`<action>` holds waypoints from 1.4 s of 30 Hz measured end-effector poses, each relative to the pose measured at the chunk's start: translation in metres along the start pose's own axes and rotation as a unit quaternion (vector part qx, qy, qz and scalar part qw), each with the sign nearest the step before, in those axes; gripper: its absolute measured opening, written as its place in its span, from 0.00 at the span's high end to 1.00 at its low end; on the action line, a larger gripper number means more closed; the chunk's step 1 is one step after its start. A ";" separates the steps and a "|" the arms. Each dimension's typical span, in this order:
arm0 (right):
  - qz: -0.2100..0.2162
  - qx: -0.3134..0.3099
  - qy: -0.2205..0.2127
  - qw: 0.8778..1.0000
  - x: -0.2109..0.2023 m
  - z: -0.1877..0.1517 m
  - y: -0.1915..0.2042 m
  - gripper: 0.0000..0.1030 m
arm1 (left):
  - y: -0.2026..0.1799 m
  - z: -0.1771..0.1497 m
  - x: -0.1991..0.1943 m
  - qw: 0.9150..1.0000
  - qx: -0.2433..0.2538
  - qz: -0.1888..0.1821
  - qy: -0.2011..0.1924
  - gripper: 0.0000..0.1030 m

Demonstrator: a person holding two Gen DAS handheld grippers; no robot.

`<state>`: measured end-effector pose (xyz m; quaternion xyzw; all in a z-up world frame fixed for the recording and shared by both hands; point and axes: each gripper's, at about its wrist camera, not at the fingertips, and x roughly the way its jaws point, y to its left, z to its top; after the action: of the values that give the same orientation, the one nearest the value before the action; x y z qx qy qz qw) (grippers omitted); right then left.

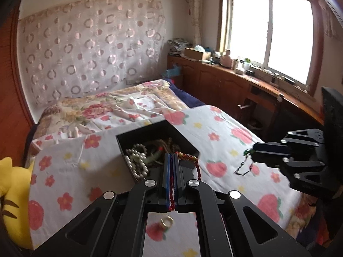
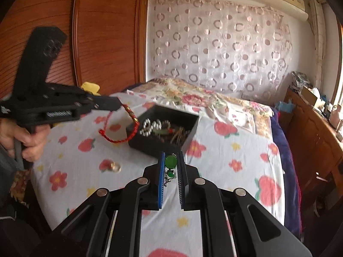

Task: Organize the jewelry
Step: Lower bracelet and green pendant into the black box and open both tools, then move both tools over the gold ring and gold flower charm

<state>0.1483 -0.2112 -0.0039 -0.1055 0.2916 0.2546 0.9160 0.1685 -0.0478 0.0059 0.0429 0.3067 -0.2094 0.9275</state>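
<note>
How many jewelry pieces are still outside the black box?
3. Red cord bracelet held in the left claw; green pendant in the right claw; gold ring on the bedsheet. More may be hidden behind the claws.

A red cord bracelet [image 2: 120, 126] with gold beads is seen hanging above the sheet. A green pendant [image 2: 170, 161] on a chain is held upright. Pearls [image 2: 150, 126] fill the black box [image 2: 148, 143]; a ring [image 2: 115, 167] lies nearby.
</note>
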 end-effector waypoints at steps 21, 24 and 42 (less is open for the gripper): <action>0.027 -0.002 0.006 1.000 0.084 0.056 -0.009 0.88 | 0.058 0.012 0.089 0.996 -0.065 0.042 0.043 0.92; 0.033 0.013 0.013 0.999 0.102 0.058 -0.014 0.88 | 0.059 0.011 0.083 0.996 -0.064 0.049 0.038 0.75; 0.034 0.040 0.017 0.999 0.129 0.063 -0.029 0.76 | 0.067 -0.029 0.028 0.995 -0.057 0.079 0.016 0.25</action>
<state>0.2842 -0.1621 -0.0271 -0.0634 0.3203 0.2717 0.9053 0.2010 0.0088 -0.0370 0.0177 0.3283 -0.1171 0.9371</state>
